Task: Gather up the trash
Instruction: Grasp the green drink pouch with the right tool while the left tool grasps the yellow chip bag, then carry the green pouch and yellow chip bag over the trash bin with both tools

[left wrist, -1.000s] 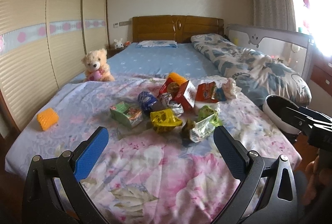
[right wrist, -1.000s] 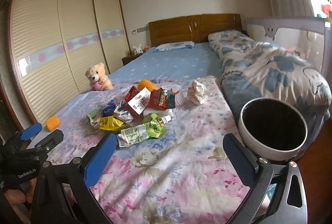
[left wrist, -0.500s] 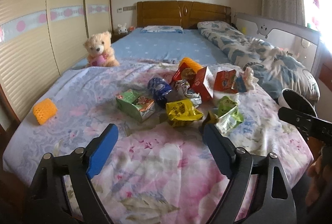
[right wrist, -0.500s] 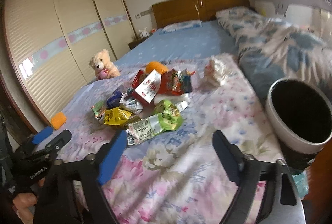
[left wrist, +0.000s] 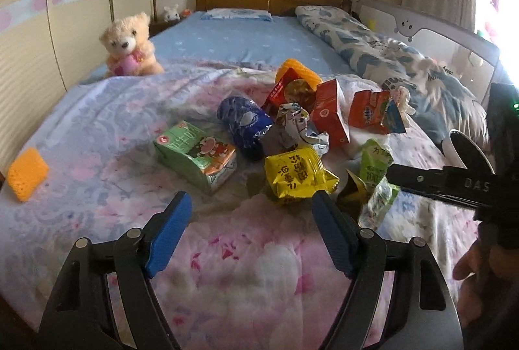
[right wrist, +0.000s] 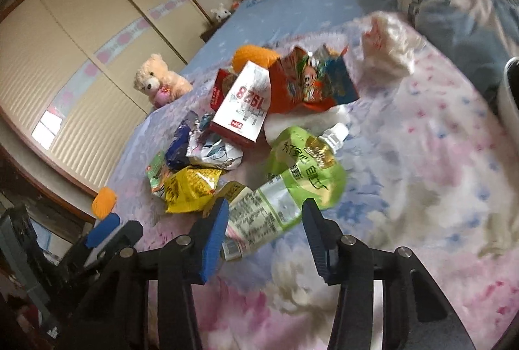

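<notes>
A pile of trash lies on the floral bedspread: a green juice carton [left wrist: 194, 155], a yellow snack bag [left wrist: 296, 176], a blue wrapper [left wrist: 245, 121], red boxes [left wrist: 329, 116] and a green spouted pouch [right wrist: 292, 187]. My left gripper [left wrist: 251, 228] is open and empty, just short of the carton and the yellow bag. My right gripper [right wrist: 264, 228] is open, its fingertips on either side of the near end of the green pouch, not closed on it. The white bin [right wrist: 509, 96] with a dark inside stands at the bed's right edge.
A teddy bear [left wrist: 128, 46] sits at the far left of the bedspread. An orange sponge [left wrist: 27, 173] lies near the left edge. A folded patterned quilt [left wrist: 389, 57] fills the right side. A crumpled white wrapper [right wrist: 387, 44] lies beyond the pile. Wardrobe doors line the left wall.
Both grippers have moved forward toward the pile. The right gripper has tilted left and dropped down to straddle the green pouch, and the bin has slid to the right edge of its view.
</notes>
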Available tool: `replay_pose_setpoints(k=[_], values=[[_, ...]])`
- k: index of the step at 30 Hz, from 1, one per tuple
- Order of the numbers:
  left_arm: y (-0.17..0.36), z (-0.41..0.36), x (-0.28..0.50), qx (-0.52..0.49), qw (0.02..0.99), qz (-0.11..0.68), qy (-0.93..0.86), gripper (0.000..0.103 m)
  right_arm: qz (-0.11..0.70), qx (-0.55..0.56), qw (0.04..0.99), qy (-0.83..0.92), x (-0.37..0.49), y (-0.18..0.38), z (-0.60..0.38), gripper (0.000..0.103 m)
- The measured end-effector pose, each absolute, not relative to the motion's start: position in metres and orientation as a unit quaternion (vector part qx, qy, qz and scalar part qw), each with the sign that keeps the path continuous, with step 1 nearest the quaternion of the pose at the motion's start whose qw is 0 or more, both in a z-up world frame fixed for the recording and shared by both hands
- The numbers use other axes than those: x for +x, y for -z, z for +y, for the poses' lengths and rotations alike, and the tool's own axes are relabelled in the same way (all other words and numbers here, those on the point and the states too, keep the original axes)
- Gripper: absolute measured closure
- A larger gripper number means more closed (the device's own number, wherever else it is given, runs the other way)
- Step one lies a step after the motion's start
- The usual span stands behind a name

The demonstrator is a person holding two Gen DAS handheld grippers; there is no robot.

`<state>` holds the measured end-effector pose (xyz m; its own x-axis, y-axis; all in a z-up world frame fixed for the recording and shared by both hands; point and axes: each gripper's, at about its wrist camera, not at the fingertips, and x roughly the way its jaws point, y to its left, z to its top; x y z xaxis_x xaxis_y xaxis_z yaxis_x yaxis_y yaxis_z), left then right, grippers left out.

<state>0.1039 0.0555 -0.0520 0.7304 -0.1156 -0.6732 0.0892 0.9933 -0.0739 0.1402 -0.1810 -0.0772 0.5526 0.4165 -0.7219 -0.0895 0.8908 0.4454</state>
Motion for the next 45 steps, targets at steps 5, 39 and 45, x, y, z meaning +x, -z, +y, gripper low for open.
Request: replay_pose_setpoints(k=[5,39,45], values=[[0.057,0.05,0.123,-0.03,0.923,0.376,0.072,0.025,0.473,0.201,0.847,-0.135,0.159,0.091,-0.18,0.067],[0.053,-0.034,0.108,-0.009,0.903,0.392,0.179,0.084,0.436,0.117,0.887,-0.101,0.101,0.041,-0.286,0.101],[0.057,-0.034,0.105,-0.017,0.901,0.398,0.171,0.084,0.45,0.106,0.881,-0.098,0.126,0.061,-0.277,0.095]])
